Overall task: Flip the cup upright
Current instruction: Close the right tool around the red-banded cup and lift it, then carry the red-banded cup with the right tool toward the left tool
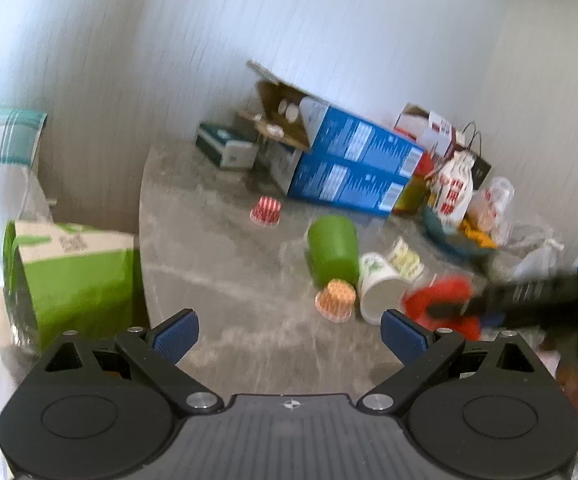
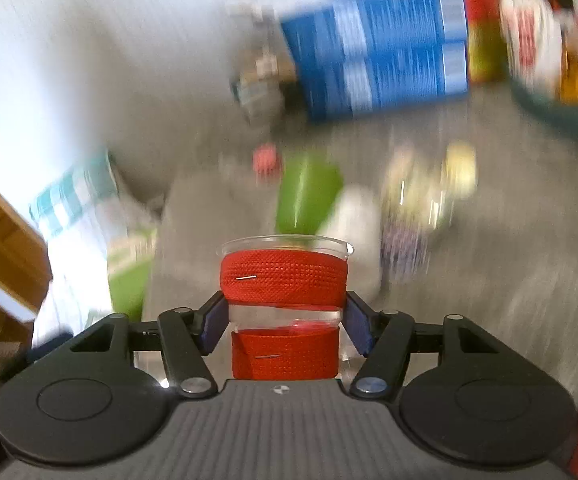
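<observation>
Left wrist view: left gripper (image 1: 289, 334) is hanging spread wide over the grey table (image 1: 217, 248), gripping nothing.

Right wrist view: right gripper (image 2: 285, 326) is squeezing the clear cup (image 2: 285, 276) with red bands, rim pointing away, background all blurry.

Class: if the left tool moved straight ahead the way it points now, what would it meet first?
Probably bare table: the left tool is open and aims between the cups. The orange patterned cup lies just right of that line; depth is unclear.
</observation>
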Demonstrator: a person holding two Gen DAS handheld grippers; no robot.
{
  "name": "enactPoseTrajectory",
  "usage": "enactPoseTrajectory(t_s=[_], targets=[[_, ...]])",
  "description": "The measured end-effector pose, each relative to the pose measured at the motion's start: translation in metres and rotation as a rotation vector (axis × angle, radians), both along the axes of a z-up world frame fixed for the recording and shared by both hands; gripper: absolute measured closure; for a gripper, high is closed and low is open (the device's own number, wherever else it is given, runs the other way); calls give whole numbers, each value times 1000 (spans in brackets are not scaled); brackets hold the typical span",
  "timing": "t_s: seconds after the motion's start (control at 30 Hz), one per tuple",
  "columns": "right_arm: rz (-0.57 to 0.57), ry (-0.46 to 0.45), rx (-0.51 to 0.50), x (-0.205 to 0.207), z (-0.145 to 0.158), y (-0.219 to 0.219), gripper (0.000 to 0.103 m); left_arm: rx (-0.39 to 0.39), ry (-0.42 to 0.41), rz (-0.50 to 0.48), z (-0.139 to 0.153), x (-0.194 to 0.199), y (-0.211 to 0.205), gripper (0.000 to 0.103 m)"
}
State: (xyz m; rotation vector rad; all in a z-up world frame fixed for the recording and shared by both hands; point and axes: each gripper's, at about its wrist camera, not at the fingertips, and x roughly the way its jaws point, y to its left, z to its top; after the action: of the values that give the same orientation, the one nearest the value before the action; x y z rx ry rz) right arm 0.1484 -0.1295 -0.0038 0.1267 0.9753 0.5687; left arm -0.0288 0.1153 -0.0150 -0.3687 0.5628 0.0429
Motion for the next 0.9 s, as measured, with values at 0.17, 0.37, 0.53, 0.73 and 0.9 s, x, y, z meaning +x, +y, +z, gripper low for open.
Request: enactPoseTrajectory(t_s=[0.17, 0.37, 0.53, 0.73, 0.9], targets=[[-32, 117, 70, -12, -47, 3, 40, -7, 22, 15, -9, -15, 1, 4], [-85, 127, 135, -25, -65, 3, 40, -38, 68, 25, -26, -22, 4, 4], [-71, 150, 109, -28, -72, 7, 40, -37, 112, -2, -36, -17, -3, 4], [-66, 149, 110, -29, -71, 4, 37, -75, 165, -65, -46, -1, -20, 4], [-31, 146, 100, -31, -76, 2, 34, -102, 190, -106, -42, 21, -29, 4]])
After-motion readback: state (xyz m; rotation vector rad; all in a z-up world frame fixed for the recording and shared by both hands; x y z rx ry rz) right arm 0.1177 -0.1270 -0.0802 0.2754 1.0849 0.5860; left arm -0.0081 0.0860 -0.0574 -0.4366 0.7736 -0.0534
